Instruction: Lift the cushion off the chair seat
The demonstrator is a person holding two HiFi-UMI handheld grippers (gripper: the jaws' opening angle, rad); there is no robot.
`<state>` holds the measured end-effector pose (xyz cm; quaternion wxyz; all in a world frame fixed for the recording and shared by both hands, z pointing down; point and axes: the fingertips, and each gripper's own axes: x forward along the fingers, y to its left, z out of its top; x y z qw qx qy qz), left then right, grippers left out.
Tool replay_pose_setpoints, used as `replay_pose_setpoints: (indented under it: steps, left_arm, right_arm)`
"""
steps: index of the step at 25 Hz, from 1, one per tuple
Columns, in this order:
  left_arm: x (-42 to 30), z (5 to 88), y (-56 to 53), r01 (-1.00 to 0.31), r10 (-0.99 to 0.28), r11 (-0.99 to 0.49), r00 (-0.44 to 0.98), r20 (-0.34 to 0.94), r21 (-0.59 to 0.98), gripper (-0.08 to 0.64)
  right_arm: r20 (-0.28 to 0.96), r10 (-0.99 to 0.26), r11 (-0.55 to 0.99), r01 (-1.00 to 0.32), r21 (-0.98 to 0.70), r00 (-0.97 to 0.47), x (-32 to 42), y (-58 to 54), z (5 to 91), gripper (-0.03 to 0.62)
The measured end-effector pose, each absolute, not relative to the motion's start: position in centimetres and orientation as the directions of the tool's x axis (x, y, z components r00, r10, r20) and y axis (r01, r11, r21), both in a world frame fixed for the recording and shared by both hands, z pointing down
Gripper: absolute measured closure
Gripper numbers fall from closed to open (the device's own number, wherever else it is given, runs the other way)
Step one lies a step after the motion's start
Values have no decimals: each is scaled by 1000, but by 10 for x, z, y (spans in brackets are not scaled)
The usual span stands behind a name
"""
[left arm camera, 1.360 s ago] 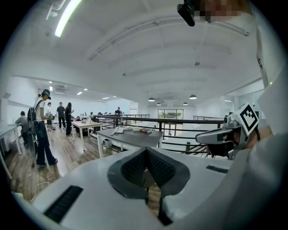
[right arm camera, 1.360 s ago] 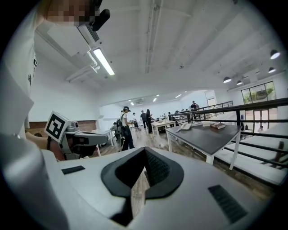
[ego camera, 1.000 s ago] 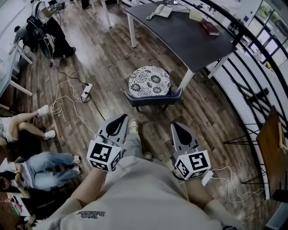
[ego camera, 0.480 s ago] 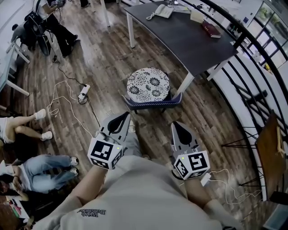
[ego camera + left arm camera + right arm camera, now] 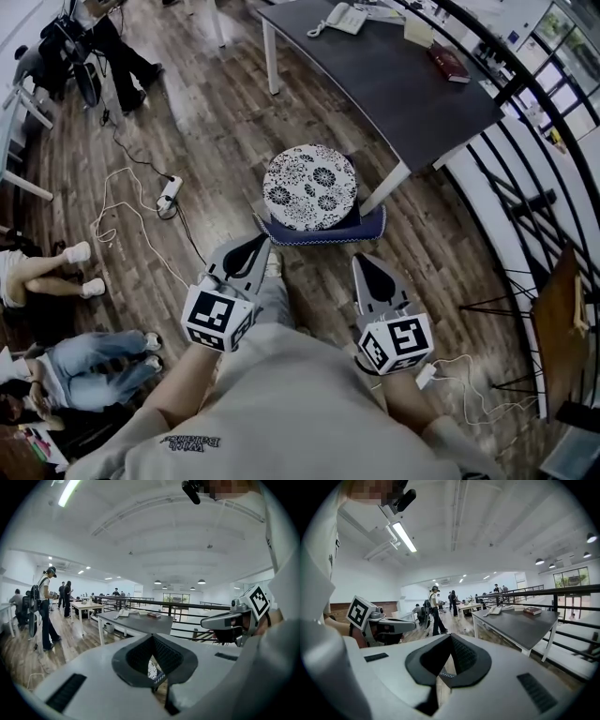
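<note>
One round cushion [image 5: 310, 187], white with black floral medallions, lies flat on the seat of the single navy chair [image 5: 323, 234], which stands just beside a leg of the one dark table [image 5: 403, 89]. Two grippers are held near the chair's front edge. The left gripper [image 5: 253, 247] and the right gripper [image 5: 368, 264] are both clenched on nothing, apart from the cushion.
</note>
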<state>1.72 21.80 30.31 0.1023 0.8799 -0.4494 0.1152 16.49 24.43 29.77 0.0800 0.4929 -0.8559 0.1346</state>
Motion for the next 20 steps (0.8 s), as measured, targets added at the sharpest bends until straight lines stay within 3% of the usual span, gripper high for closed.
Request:
replay_pose_setpoints:
  steps: [5,20]
  left_arm:
    - [6,309,159,-799,-738,-576,600,310,175,557]
    - [-36,285,-7,-716,-668,-687,689,281,122,557]
  right_arm:
    - [308,-812,472,-868,-151,-495,153,189,306,589]
    - [311,-855,406,-909,-94,-414,95,17,284,589]
